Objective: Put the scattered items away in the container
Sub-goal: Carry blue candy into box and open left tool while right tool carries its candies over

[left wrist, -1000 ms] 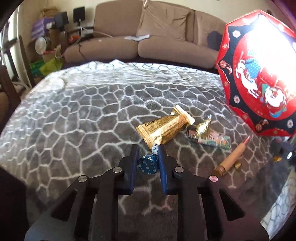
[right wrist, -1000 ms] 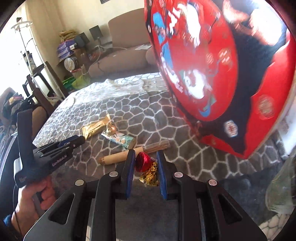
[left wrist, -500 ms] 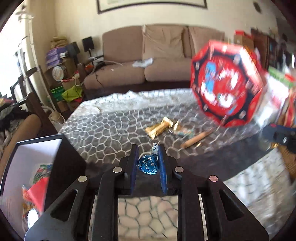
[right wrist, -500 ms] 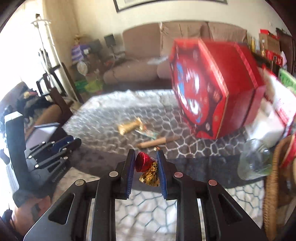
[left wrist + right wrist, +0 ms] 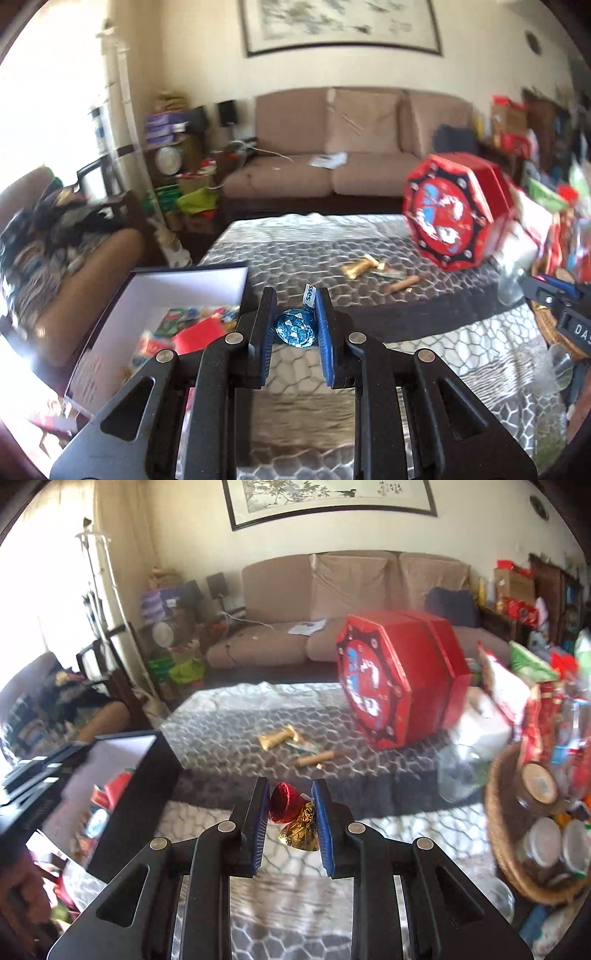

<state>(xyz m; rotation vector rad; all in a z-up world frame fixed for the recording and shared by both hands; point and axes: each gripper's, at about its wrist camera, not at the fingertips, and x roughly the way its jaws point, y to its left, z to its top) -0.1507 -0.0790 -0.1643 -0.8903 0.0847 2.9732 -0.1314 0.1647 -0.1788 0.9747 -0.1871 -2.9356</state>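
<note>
Pinching a blue foil-wrapped chocolate (image 5: 295,328) between its blue-padded fingers, our left gripper (image 5: 294,334) is clenched on the sweet, whose paper tag sticks up above the fingertips. Our right gripper (image 5: 290,818) is clenched too — it grasps a red foil chocolate (image 5: 282,805) and a gold foil chocolate (image 5: 301,830) together, the red one against the left pad and the gold one hanging lower against the right pad.

Just beside the left gripper, low on its left side, we see the container (image 5: 192,284), a dark box with white inner walls, open at the top and already holding a jumble of bright wrappers. From the right wrist view the same box (image 5: 136,775) sits to the lower left, its dark outer wall facing us.

Further out on the grey patterned cloth (image 5: 295,251) lie the items not yet picked up: a gold-wrapped bar (image 5: 360,266), a small greenish wrapper touching it on its right, and a brown stick-shaped item (image 5: 402,284) just beyond that. A red octagonal tin (image 5: 448,218) stands tilted on its edge near them, its decorated face turned our way.

On the right a wicker basket (image 5: 506,853) holds jars and packets, with a clear glass vessel (image 5: 461,771) beside it. At the back we make out a beige sofa (image 5: 351,147) — above it hangs a framed picture (image 5: 340,26).
</note>
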